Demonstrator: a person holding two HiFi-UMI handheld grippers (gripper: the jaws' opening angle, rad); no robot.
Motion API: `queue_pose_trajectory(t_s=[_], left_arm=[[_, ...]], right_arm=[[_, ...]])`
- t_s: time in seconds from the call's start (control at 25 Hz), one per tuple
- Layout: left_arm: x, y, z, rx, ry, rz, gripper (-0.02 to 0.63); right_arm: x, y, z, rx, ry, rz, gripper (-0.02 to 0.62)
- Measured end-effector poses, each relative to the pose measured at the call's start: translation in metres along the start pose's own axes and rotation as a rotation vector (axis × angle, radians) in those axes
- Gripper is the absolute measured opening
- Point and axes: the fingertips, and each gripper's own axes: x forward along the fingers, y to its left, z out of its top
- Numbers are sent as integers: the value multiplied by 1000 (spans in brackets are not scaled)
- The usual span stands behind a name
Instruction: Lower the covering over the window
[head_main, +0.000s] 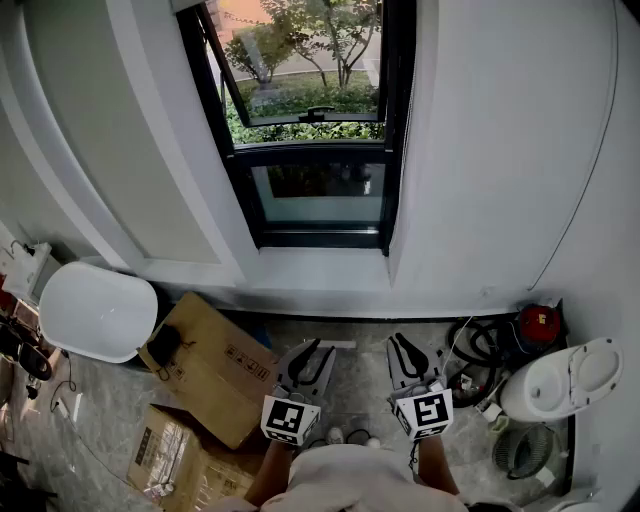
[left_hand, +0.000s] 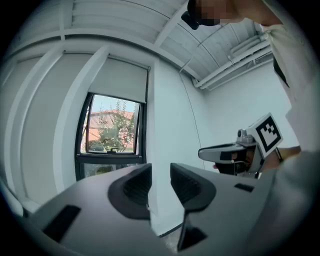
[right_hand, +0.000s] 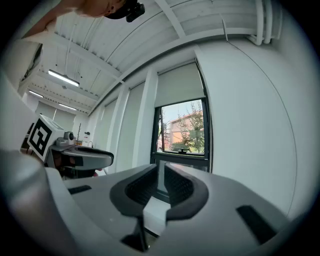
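closest to the head camera, the left gripper (head_main: 316, 347) and the right gripper (head_main: 404, 342) are pointing level and side by side toward the wall below the window (head_main: 318, 120), each carrying its marker cube just above the person's pale shirt (head_main: 340, 485). the left gripper is holding its jaws clearly apart. in the left gripper view only white wall is showing through the gap, so it is gripping nothing. the right gripper is showing its jaws much closer together, with only a slim slit between the pads. the dark window frame is showing through that slit, and nothing is sitting in it.

the covering (left_hand: 120, 80), a pale roller blind, is hanging at the top of the window recess. it is masking only the upper part, and its bottom edge is resting well above both grippers and well apart from them. below it the glass is standing bare, showing green trees and a reddish building outside. in the head view the upper pane is tilting outward above a fixed lower pane, and a white sill (head_main: 320, 270) is running beneath.

on the floor, cardboard boxes (head_main: 215, 360) are lying left of the left gripper, beside a white rounded tub (head_main: 95, 310). a coiled black cable (head_main: 480, 345), a red object (head_main: 540, 322) and a white appliance (head_main: 560, 380) are sitting to the right.
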Motion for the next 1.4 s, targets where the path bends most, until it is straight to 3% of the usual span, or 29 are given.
queue_pose_trajectory(t_s=[0.16,0.64,1.4], left_arm=[[-1,21,-2,-3,-11,-19,120],[35,61,-3,-9,-25,-25,106],[158,100,-15,8,14,31,91]], right_arm=[[16,14,1,33,-26,-19,75],[69,10,-9,14,12,-28,75],[177,-75,-26,52,33,43,74]])
